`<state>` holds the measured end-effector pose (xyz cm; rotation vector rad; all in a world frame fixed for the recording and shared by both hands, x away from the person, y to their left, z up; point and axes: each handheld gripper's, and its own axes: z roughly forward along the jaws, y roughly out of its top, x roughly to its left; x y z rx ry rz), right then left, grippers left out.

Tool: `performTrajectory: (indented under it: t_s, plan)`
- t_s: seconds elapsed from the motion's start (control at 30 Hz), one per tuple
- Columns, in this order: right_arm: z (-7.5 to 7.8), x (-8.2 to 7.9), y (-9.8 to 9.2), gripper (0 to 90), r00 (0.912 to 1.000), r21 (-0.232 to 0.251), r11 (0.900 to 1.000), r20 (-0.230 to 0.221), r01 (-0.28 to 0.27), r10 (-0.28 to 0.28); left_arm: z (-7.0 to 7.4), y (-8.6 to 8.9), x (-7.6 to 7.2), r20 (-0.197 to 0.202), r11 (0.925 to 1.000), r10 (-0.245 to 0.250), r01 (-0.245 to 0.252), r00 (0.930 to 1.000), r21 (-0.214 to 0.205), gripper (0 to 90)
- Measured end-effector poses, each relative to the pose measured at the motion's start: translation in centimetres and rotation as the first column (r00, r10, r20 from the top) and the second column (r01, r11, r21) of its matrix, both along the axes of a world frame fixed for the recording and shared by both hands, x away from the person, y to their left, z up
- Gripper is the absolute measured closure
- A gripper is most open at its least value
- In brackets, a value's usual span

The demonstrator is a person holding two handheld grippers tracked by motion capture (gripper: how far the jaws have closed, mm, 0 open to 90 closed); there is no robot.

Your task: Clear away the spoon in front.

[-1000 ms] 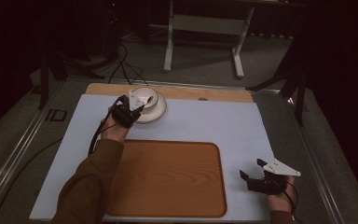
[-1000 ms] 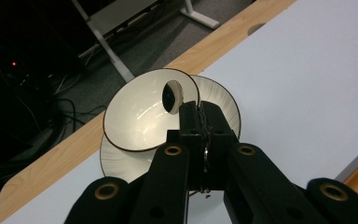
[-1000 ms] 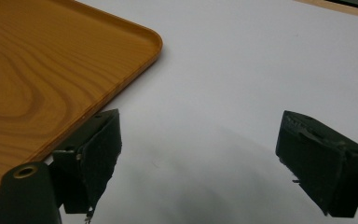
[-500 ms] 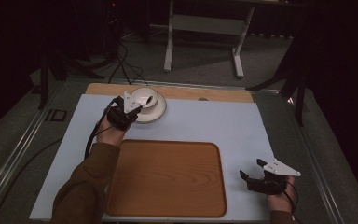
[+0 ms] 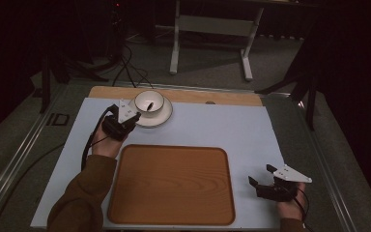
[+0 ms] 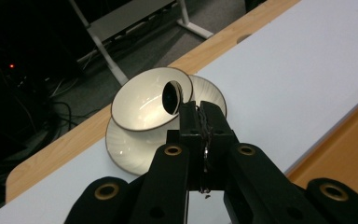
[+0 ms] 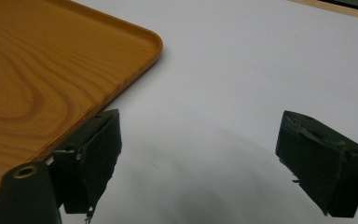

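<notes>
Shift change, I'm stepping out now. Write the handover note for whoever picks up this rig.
Left gripper: shut on the saucer's near rim, at the table's far left.
Right gripper: open, holding nothing, low over the white mat right of the wooden tray.
Cup sits on the saucer; in the left gripper view it looks tilted.
Done: saucer gripped.
Left: probably carrying the cup and saucer over to the tray, which holds nothing yet.

Dim lab or recording studio, white-topped bench [image 5: 232, 130] on a metal frame, black curtains behind, cables [image 5: 125, 72] trailing over grey carpet, grey stand legs [image 5: 210, 29], tripod feet [image 5: 299, 87]
</notes>
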<state>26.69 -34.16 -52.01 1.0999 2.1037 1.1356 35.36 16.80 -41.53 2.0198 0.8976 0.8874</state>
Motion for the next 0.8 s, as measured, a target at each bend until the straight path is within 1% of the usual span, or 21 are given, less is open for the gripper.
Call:
performTrajectory:
  t_s: [0.03,0.3,0.5,0.6,0.8]
  plan:
    - [0.0,0.0,0.0,13.9,1.0,-0.001,1.0,0.0,0.0,0.0,0.0,0.1,-0.2,0.001,1.0,0.0,0.0,1.0,-0.006,88.7]
    - [0.1,-0.1,0.0,14.0,1.0,0.0,1.0,0.002,0.001,-0.001,-0.1,1.1,-2.1,0.006,1.0,-0.007,0.007,1.0,0.006,88.6]
    - [0.1,-0.1,0.0,14.0,1.0,0.001,1.0,0.003,0.002,-0.002,-0.3,1.6,-3.2,0.005,0.9999,-0.008,0.008,1.0,0.007,88.7]
    - [0.1,-0.1,0.0,14.0,1.0,0.001,1.0,0.004,0.003,-0.003,-0.6,1.7,-3.7,0.006,0.9997,-0.004,0.003,1.0,0.026,88.7]
    - [0.1,-0.1,0.0,14.0,1.0,-0.002,1.0,0.004,0.001,-0.001,-1.3,1.9,-4.5,-0.003,0.9998,-0.007,0.007,1.0,0.02,88.6]
